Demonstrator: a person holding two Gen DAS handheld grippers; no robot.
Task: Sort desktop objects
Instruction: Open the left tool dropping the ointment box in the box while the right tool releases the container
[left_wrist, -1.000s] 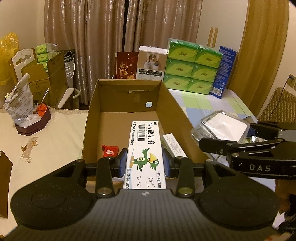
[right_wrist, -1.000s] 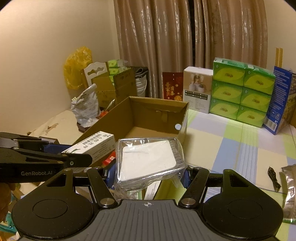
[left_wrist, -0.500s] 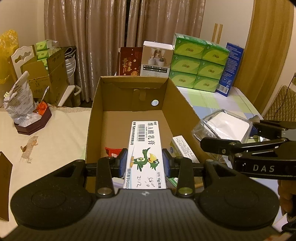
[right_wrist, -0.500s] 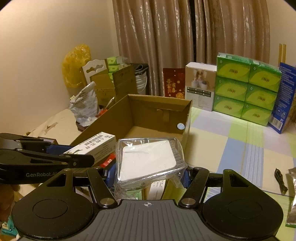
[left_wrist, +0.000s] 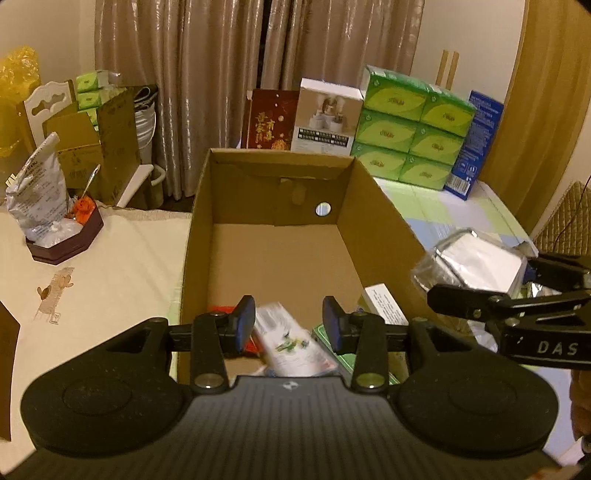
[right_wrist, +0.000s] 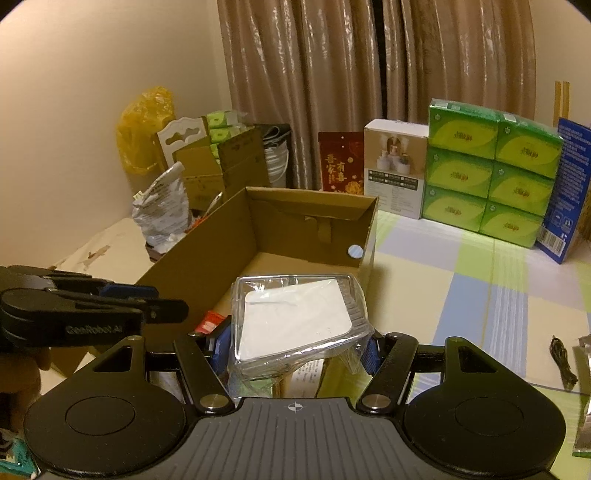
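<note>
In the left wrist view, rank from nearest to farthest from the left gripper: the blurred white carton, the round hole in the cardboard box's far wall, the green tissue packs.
From the left gripper:
1. Blurred white carton, just below the open fingers, inside the cardboard box.
2. Round hole, on the far wall, slightly right.
3. Green tissue packs, stacked beyond the box, to the right.

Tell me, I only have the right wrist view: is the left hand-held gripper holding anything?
Observer: No. The left hand-held gripper stands open; a white carton with a green bird print lies blurred beneath it in the brown cardboard box.
Operator: Is my clear-wrapped white pack over the box?
Observer: From the left wrist, it shows right of the box's right wall, clamped in the right hand-held gripper.
</note>
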